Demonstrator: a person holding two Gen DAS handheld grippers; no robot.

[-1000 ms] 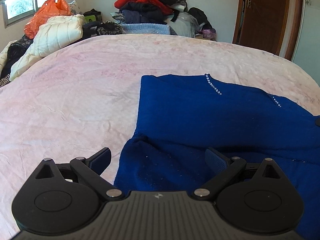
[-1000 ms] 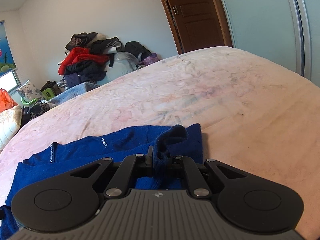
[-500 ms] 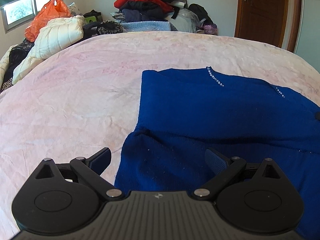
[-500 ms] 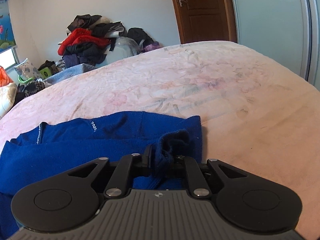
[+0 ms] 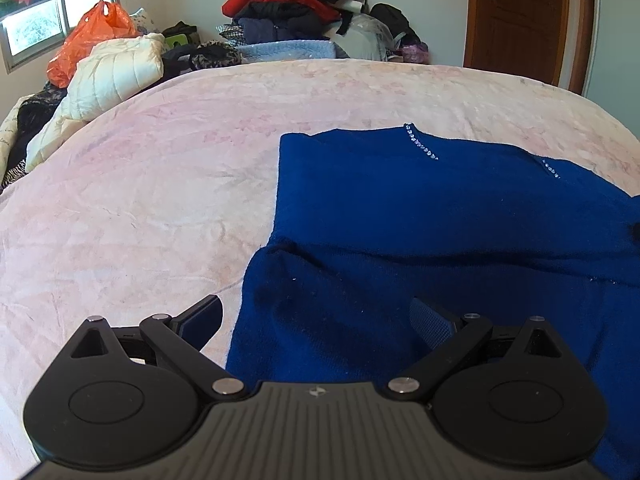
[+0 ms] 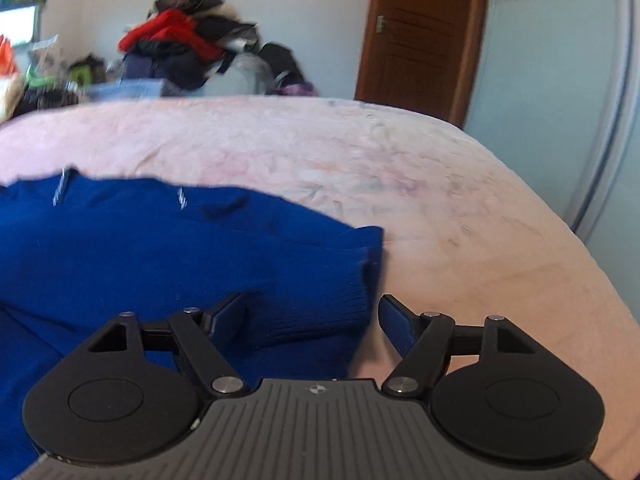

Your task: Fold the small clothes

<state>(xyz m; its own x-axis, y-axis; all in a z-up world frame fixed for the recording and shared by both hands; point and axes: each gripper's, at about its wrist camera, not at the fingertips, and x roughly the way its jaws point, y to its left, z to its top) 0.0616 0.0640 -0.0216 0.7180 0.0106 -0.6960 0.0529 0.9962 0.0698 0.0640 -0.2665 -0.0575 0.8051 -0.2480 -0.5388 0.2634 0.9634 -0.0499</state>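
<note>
Progress: blue sweater (image 5: 400, 208) lies flat on the bed (image 5: 140, 200), right of centre in the left view. Both sleeves look folded in across the body, with the cuff (image 6: 336, 304) laid over the right edge, so the side folds look done. Judging by that, what's left is the fold across the length, near hem up toward the neck, plus smoothing.

Right tool (image 6: 310, 320): jaws opening, now wide. The ribbed cuff sits between them, but the pads aren't pressing on it, so it's released. The right view is motion-blurred, so fine contact is hard to confirm.

Left tool (image 5: 318, 316): jaws wide apart, holding nothing. It hovers over the near left corner of the sweater, one finger over the bedspread, the other over knit.

Materials: the sweater is a soft, thick knit, deep blue, with ribbing at the cuff and two short rows of small shiny stones near the neckline. Limp, it will slump and crease. The bedspread is pale pink, plush and slightly rumpled, with a faint pattern.
</note>
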